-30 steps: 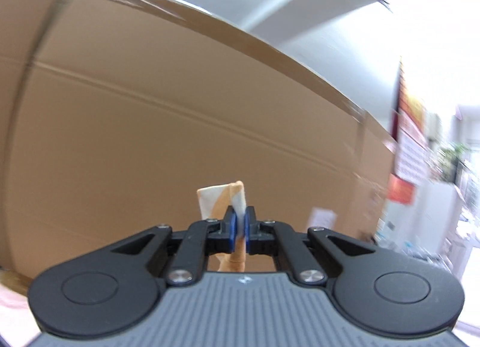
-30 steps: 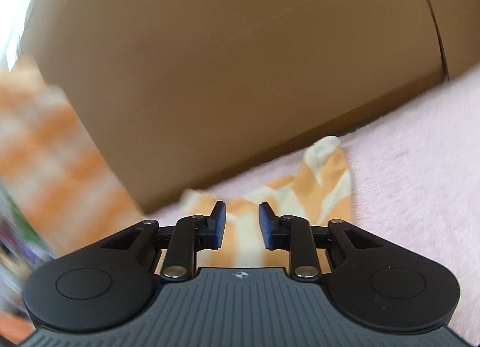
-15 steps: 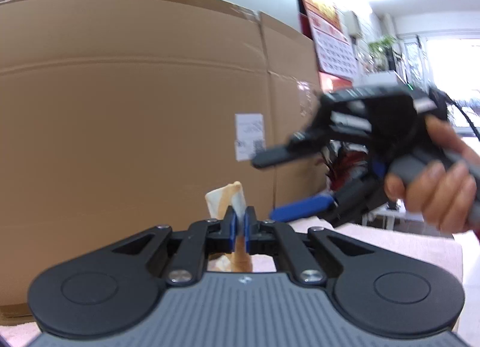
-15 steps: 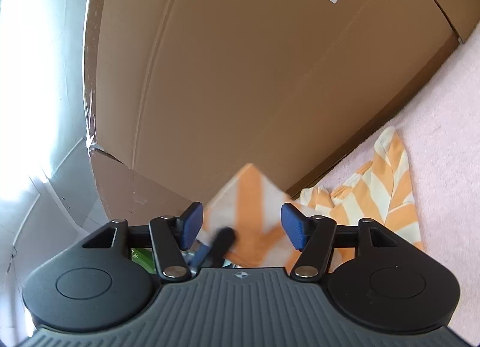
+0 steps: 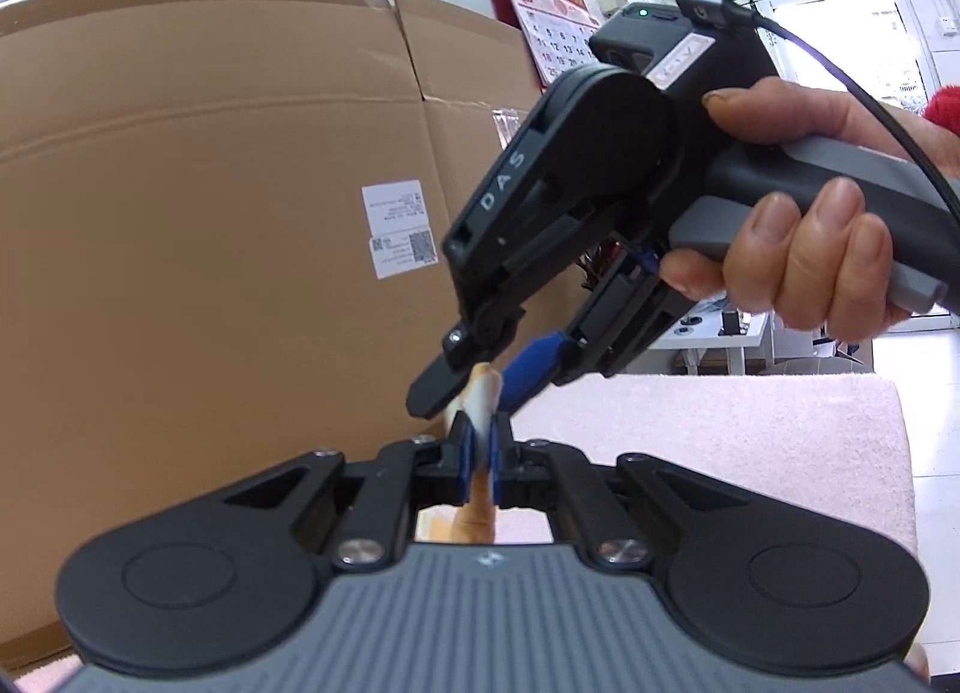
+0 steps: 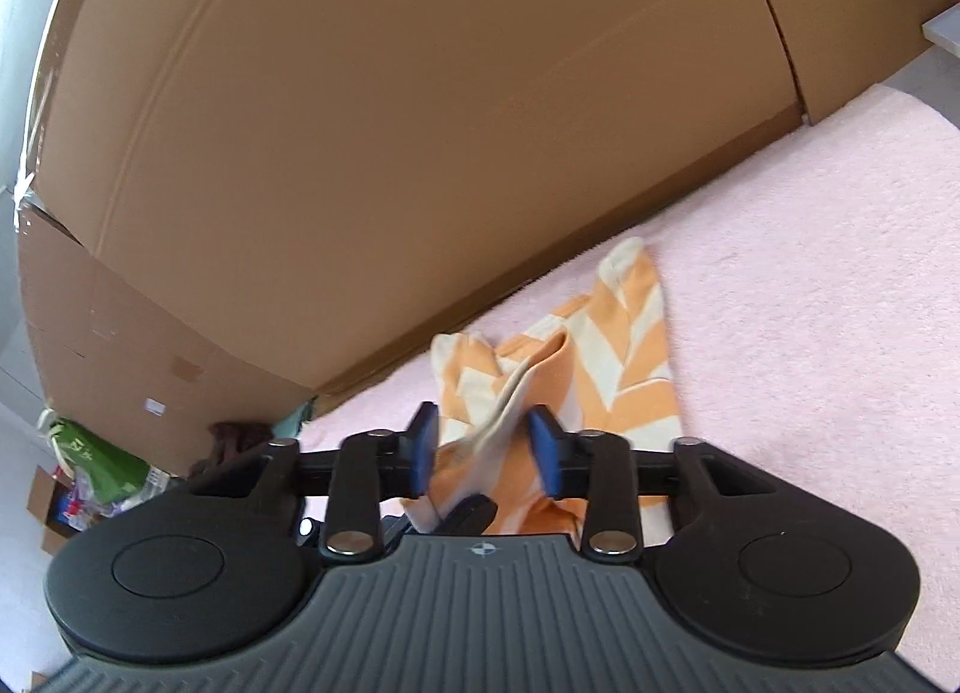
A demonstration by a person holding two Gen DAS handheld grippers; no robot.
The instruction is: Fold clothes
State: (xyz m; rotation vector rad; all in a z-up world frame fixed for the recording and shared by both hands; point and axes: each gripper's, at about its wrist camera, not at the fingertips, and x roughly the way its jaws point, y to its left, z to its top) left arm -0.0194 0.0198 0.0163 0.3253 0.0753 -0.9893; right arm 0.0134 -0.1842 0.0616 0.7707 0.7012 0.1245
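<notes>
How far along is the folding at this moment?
Early. Done: the left gripper is shut on an edge of the orange-and-cream garment. In hand: the right gripper, open, straddles the raised fabric near that pinch. Left: no fold shows yet; most of the garment lies rumpled on the pink cover.
</notes>
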